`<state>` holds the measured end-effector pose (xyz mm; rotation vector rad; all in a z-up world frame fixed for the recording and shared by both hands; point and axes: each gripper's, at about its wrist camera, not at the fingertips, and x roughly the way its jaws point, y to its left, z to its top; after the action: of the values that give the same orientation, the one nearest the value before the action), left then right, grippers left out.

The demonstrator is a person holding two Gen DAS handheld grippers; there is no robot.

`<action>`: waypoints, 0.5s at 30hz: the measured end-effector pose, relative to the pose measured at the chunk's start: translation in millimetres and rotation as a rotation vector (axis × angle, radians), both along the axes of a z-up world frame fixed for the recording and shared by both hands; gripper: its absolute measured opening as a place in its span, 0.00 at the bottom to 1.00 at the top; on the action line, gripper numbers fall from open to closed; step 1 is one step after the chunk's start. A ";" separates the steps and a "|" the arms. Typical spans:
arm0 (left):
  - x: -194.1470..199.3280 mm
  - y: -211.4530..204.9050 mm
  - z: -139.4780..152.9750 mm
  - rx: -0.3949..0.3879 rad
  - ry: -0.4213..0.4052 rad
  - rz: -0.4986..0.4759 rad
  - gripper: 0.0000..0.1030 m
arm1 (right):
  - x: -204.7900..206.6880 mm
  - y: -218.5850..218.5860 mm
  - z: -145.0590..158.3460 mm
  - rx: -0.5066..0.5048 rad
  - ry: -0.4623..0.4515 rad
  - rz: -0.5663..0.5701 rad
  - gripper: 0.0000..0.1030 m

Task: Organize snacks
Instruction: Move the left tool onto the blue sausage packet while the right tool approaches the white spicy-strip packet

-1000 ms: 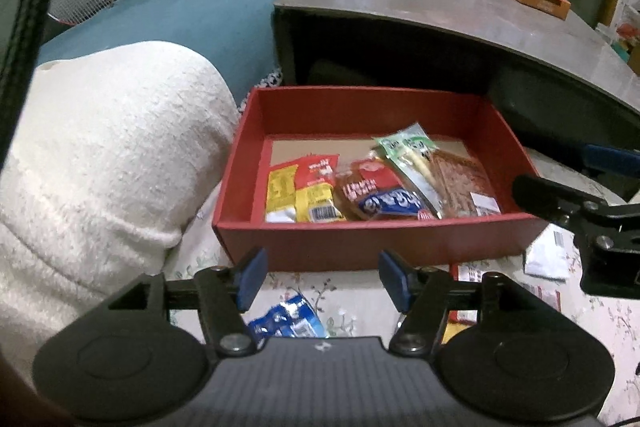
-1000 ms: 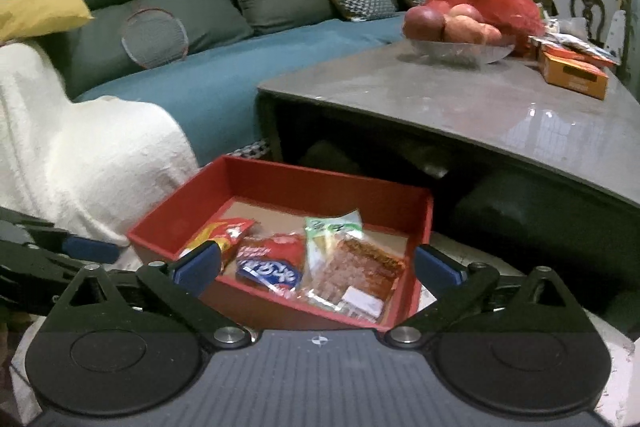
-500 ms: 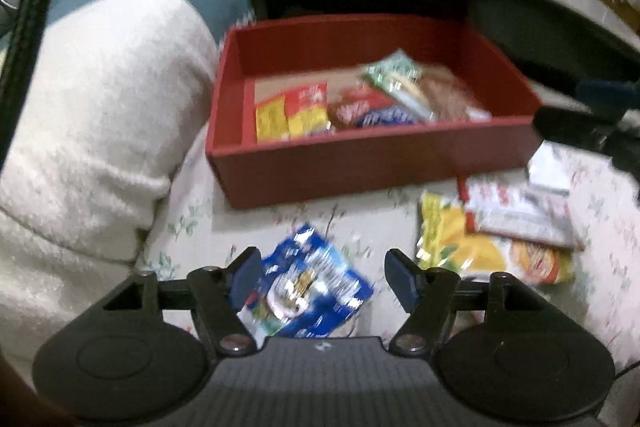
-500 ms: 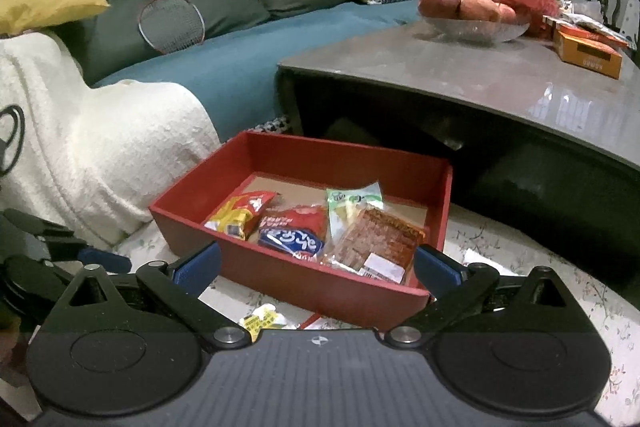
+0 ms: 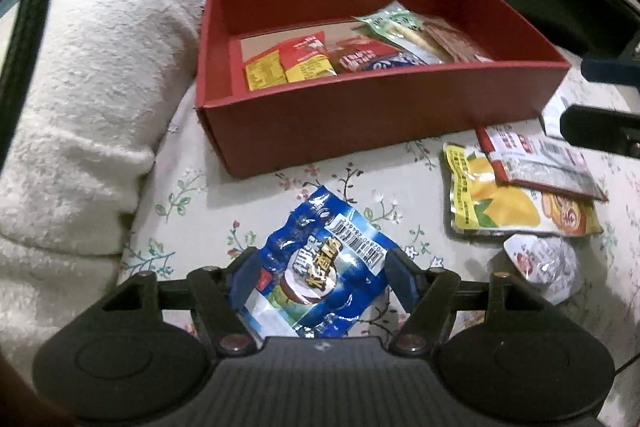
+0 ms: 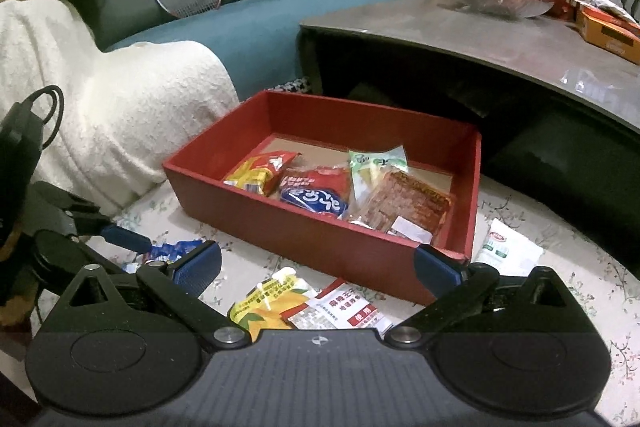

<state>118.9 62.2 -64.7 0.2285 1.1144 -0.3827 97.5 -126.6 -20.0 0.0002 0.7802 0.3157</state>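
Blue snack packet (image 5: 320, 275) between spread fingers (image 5: 245, 277)

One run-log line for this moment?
left gripper: open, straddling blue snack packet | right gripper: open, empty | red box: partly filled

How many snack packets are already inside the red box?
4 show in the red box: a yellow-red packet at the left, a red-blue one beside it, then a green one and a brown one at the right. More may hide underneath.
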 end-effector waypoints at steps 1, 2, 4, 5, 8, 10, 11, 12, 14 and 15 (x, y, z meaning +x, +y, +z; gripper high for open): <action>1.0 0.7 -0.5 -0.002 -0.001 -0.009 0.62 | 0.3 0.1 -0.3 0.003 0.003 0.000 1.00; 1.6 0.9 -0.7 -0.004 -0.001 -0.016 0.63 | 0.6 -0.2 -0.5 0.006 0.005 0.000 1.00; 2.9 1.3 -1.8 -0.004 -0.001 -0.030 0.64 | 0.2 0.4 -1.3 0.006 0.009 0.002 1.00; 4.0 1.1 -2.4 -0.001 -0.003 -0.036 0.66 | -0.2 0.8 -1.9 0.005 0.010 0.004 1.00; 7.1 0.2 -8.3 0.020 -0.014 -0.073 0.75 | -0.6 3.0 -4.3 -0.001 0.016 0.013 1.00; 9.6 2.3 -13.5 0.012 0.014 -0.072 0.80 | -0.6 4.2 -5.6 -0.007 0.020 0.017 1.00; 10.4 3.3 -15.3 0.006 0.020 -0.067 0.81 | -0.4 4.7 -6.0 -0.009 0.022 0.019 1.00; 10.8 4.0 -15.6 0.001 0.019 -0.065 0.81 | -0.3 4.5 -6.1 -0.009 0.022 0.019 1.00; 8.3 2.8 -15.4 0.007 0.010 -0.058 0.81 | 0.3 4.2 -6.2 -0.010 0.024 0.022 1.00; 6.6 2.4 -15.1 0.009 0.008 -0.051 0.80 | 0.7 3.8 -6.2 -0.011 0.026 0.024 1.00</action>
<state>125.4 64.6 -79.8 0.2642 1.1202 -0.4247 98.2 -122.8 -26.2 -0.0158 0.8081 0.3347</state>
